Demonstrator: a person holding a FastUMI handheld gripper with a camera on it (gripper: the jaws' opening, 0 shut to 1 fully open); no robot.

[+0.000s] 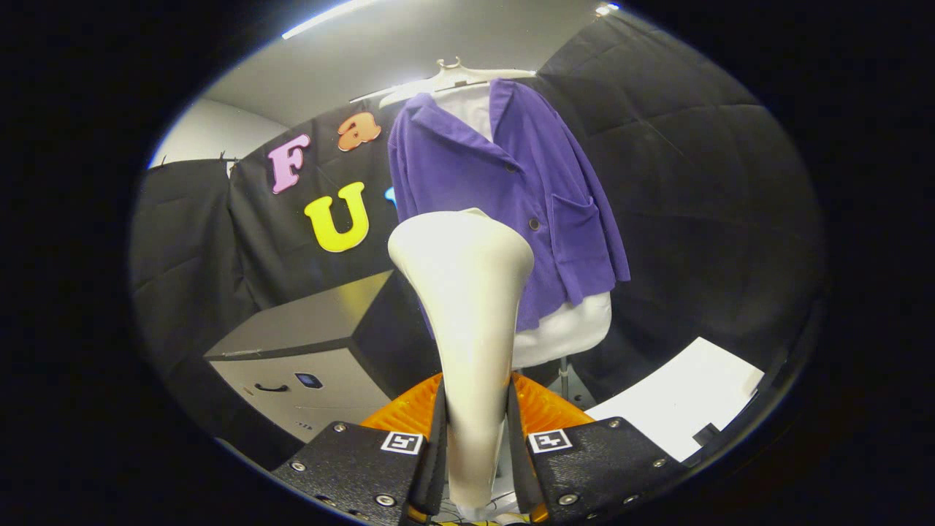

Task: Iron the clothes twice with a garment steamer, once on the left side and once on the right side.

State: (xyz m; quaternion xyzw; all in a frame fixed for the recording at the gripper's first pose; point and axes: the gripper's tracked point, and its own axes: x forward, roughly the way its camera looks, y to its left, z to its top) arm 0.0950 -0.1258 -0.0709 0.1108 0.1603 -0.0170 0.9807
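The tool point(476, 446) holds the cream steamer point(467, 321) tight by its handle — long way up, wide head on top. Just beyond hangs the purple jacket point(526, 197) on a hanger point(456, 73).

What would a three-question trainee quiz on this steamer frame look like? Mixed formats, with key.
1. True or false: the tongs are open, with nothing between them.
2. Multiple choice: the purple jacket is
A. folded on the grey cabinet
B. hanging on a white hanger over a white form
C. lying on the floor
3. Fill in: the wide head of the steamer sits in front of the jacket's ____ part.

Key
1. False: both fingers press on the steamer's handle.
2. B: it hangs on the white hanger over the white form; the grey cabinet stands apart, off to one side.
3. Lower.
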